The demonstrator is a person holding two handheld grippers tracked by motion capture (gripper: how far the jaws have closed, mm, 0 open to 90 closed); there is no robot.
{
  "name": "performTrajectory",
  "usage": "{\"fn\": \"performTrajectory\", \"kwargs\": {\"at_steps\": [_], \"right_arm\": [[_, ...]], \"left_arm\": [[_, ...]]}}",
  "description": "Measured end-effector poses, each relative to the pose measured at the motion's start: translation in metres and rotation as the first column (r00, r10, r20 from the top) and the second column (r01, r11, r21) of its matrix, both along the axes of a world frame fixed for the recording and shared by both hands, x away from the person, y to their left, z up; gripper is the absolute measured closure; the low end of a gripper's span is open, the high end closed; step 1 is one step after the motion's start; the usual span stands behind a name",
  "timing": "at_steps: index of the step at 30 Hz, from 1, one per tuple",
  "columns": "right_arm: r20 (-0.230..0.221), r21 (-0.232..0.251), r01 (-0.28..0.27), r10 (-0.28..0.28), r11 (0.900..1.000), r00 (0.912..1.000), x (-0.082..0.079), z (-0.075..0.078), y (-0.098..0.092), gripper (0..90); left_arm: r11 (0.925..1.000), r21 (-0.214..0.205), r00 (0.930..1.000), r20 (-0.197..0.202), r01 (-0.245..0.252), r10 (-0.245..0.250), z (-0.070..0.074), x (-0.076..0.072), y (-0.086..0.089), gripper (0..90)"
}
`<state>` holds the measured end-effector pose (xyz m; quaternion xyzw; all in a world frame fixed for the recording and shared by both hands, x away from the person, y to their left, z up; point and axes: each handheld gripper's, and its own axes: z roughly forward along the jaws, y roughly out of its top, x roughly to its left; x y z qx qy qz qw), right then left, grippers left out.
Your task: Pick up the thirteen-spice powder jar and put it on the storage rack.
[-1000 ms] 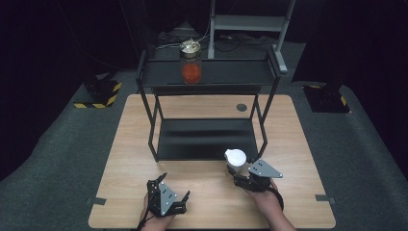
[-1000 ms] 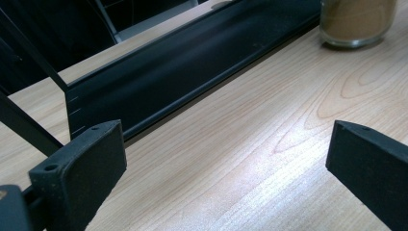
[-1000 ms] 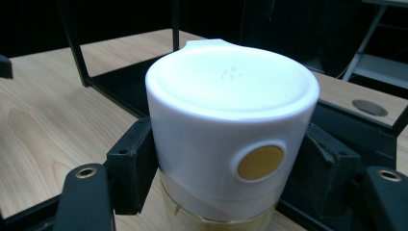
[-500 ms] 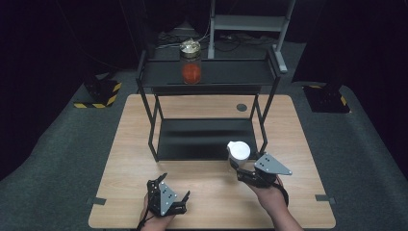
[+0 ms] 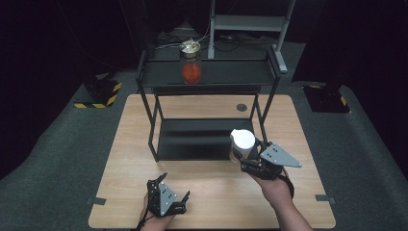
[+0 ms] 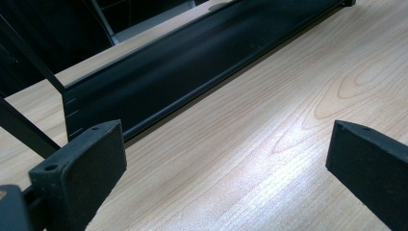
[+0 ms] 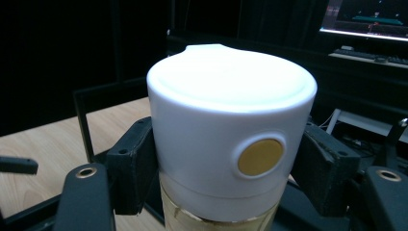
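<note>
While your left gripper idled wide open, your right gripper's fingers clamped the white-capped bottle upright — lifted off the desk, presumably shelf-bound.

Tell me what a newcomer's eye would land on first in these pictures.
First, the white-capped bottle clamped in the right gripper, held above the table at the right front of the black rack; close up, its cap bears a round gold button. Next, the jar with red contents standing alone on the rack's top shelf. The left gripper rests open near the table's front edge.
</note>
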<state>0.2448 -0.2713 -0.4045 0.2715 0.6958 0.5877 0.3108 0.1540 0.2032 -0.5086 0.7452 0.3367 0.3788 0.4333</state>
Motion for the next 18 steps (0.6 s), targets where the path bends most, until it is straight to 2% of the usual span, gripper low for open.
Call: {"fn": "performTrajectory", "kwargs": {"at_steps": [18], "right_arm": [[0.04, 0.049, 0.02, -0.022, 0.9986, 0.999, 0.006, 0.036, -0.003, 29.5]], "left_arm": [[1.0, -0.002, 1.0, 0.004, 0.008, -0.008, -0.001, 0.0, 0.001, 0.6]]}}
